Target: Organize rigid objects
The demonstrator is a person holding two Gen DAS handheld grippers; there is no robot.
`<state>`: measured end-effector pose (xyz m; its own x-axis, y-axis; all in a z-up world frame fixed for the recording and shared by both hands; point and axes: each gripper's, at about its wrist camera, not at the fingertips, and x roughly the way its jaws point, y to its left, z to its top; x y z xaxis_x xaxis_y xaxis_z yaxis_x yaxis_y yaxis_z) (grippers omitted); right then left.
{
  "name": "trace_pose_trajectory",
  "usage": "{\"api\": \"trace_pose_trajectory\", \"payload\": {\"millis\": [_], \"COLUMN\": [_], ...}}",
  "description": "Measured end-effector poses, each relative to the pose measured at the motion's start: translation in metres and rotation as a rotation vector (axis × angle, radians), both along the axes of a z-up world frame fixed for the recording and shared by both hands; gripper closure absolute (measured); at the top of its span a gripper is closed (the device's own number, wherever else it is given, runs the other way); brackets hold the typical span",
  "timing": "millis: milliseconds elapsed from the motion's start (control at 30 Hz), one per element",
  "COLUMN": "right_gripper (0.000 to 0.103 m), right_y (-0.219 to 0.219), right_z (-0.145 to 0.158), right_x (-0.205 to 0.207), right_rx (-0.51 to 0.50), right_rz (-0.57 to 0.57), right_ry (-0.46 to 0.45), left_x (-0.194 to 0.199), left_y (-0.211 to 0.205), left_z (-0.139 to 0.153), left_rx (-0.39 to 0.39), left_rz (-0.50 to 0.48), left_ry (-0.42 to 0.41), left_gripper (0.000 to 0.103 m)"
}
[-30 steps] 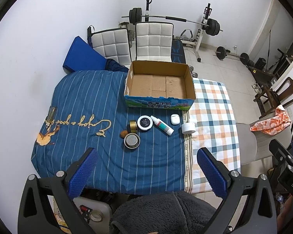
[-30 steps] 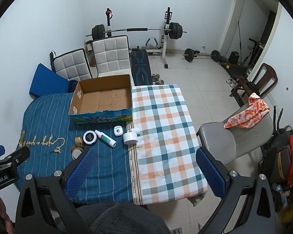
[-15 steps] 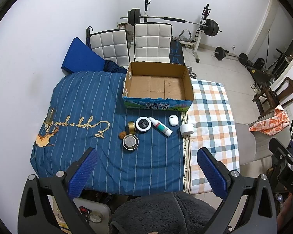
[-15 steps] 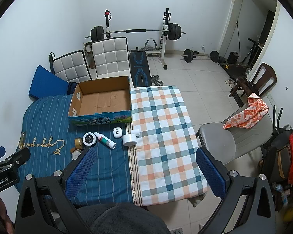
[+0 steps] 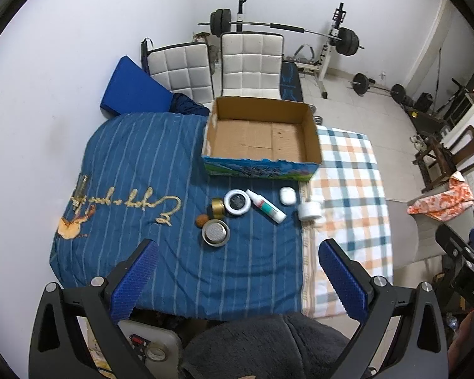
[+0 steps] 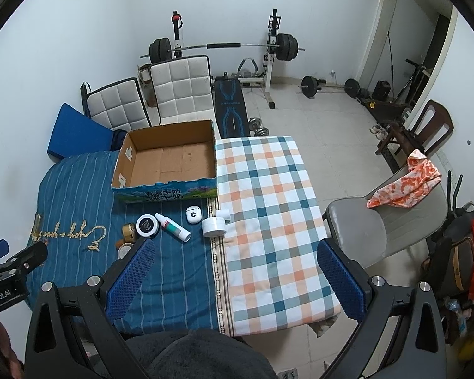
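Observation:
An empty cardboard box (image 5: 262,139) (image 6: 167,161) stands at the far side of the covered table. In front of it lie a white spray bottle (image 5: 265,206) (image 6: 173,222), a round white-rimmed black jar (image 5: 237,202) (image 6: 147,225), a white earbud case (image 5: 288,195) (image 6: 193,214), a white tape roll (image 5: 309,211) (image 6: 214,226), a gold tin (image 5: 217,208) (image 6: 129,232), a metal lid (image 5: 215,232) and a small brown ball (image 5: 201,220). My left gripper (image 5: 237,279) and right gripper (image 6: 233,281) hover high above the near table edge, both open and holding nothing.
A blue striped cloth (image 5: 136,164) covers the left half of the table and a checked cloth (image 6: 268,208) the right. Two white padded chairs (image 5: 249,60), a blue mat (image 5: 132,90) and a barbell rack (image 6: 224,47) stand behind. A grey chair (image 6: 379,221) sits at the right.
Both wrist views have shifted slightly, so the table and objects sit a little higher and smaller in the frames. No object has moved and both grippers stay open.

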<state>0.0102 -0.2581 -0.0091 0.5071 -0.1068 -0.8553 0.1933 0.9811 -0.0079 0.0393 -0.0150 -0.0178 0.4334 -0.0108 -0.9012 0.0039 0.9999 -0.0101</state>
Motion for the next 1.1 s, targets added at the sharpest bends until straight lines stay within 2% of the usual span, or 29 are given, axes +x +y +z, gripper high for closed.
{"api": "trace_pose_trajectory", "payload": {"millis": [167,267,367,500,667,867,1100], "right_gripper": [0.000,0.000,0.000,0.000,0.002,0.002,0.003], "right_y": [-0.010,-0.016,-0.018,-0.014,-0.006,0.004,0.012], "right_z": [-0.049,-0.102,-0.165,-0.254,-0.338,-0.390,-0.422], "right_x": [0.041,0.079,0.116,0.158,0.191,0.209,0.225], "right_rx": [0.045,0.070,0.107,0.120,0.155,0.203,0.193], "right_rz": [0.007,0.013,0.037,0.065,0.074,0.082,0.073], "right_ry": [0.079,0.176,0.276,0.396,0.523,0.595,0.645], "left_x": [0.044,0.080,0.109,0.140,0.145,0.140,0.134], "left_y": [0.024,0.034,0.041,0.050,0.058,0.058,0.050], "left_z": [-0.029,-0.070,-0.119,-0.209,-0.310,-0.388,-0.432], "left_rx": [0.000,0.025,0.061,0.078,0.077,-0.003,-0.025], "left_rz": [0.063,0.080,0.085,0.095,0.120,0.138,0.151], "left_ry": [0.040,0.110,0.192,0.344,0.528,0.678,0.723], "left_gripper": [0.000,0.000,0.000,0.000,0.000,0.000,0.000]}}
